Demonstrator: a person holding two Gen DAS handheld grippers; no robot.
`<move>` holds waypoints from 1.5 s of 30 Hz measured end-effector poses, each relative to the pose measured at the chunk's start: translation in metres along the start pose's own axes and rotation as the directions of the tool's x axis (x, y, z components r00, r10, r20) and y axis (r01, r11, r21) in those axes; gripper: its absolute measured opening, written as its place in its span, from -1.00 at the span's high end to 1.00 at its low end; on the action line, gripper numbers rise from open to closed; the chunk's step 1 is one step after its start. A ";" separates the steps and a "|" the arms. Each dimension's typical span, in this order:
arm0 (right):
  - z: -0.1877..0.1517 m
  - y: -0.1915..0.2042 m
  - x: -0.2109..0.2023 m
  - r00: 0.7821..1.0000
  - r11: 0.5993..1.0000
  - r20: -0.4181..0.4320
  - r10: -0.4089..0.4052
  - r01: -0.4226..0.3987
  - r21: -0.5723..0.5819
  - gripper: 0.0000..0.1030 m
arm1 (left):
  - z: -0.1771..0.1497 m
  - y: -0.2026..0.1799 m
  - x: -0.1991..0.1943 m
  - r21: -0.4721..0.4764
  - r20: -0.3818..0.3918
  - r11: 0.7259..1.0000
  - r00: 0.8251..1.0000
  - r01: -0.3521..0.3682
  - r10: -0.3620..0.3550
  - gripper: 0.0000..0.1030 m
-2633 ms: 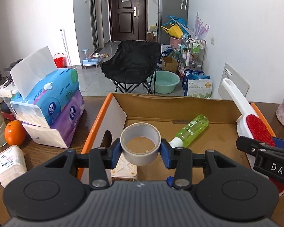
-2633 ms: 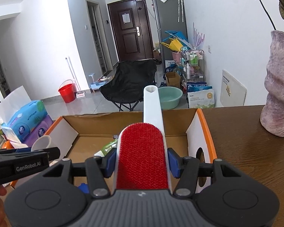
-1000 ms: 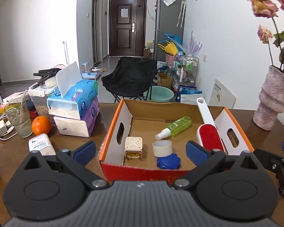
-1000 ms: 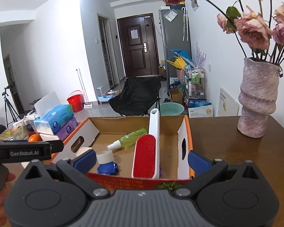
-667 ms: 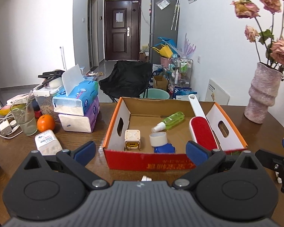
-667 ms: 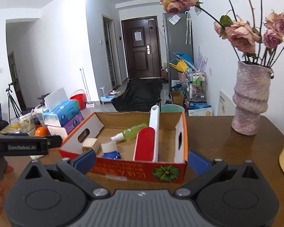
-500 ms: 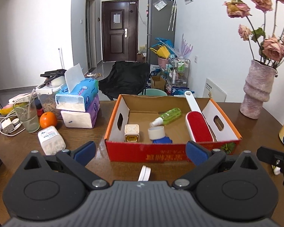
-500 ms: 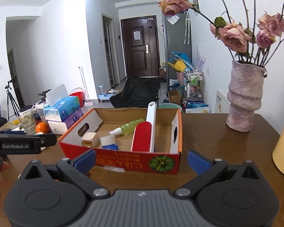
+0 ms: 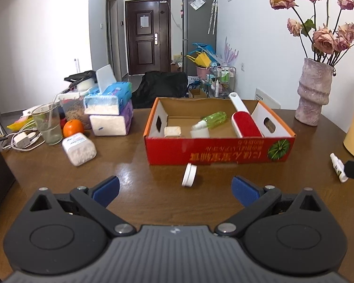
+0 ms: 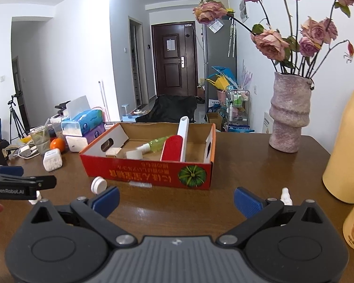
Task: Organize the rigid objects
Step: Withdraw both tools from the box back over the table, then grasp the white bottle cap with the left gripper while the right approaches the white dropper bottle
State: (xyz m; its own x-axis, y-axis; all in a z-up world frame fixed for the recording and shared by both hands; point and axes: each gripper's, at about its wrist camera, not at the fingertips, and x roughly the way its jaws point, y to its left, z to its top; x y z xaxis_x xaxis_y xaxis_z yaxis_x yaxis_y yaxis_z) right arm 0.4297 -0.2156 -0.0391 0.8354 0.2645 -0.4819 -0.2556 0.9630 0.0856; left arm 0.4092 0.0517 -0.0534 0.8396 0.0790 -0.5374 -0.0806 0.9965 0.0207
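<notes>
Red box [image 9: 219, 152], green bottle [image 9: 213, 118], red-and-white brush [image 9: 244, 119].

One box [image 9: 218, 152] holding four items: one brush [image 9: 246, 120], one green bottle [image 9: 213, 119], one tape roll [image 9: 200, 132], one cube [image 9: 172, 131]. At its 6 o'clock, one jar [image 9: 189, 174]; two tissue packs [image 9: 111, 112]; one orange [image 9: 73, 127].

Tape roll [image 9: 200, 132] and lint brush [image 9: 246, 121] released into box [image 9: 218, 154], both grippers withdrawn

Pink vase [image 9: 313, 92] of dried roses, stacked tissue packs [image 9: 111, 112], orange [image 9: 73, 127], glass [image 9: 47, 123]
</notes>
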 end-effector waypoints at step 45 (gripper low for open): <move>-0.073 -0.034 -0.045 0.980 0.978 0.054 -0.189 0.183 0.101 -1.00 | -0.059 0.112 0.010 -0.105 -0.084 0.976 0.980 -0.190 0.182 -1.00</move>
State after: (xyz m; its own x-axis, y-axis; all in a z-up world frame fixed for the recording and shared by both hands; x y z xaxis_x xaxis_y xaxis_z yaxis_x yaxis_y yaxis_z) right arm 0.3654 -0.2644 -0.0835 0.8938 0.0800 -0.4412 -0.0479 0.9954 0.0835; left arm 0.3773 0.1626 -0.1059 0.7629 0.2566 -0.5934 -0.2946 0.9550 0.0343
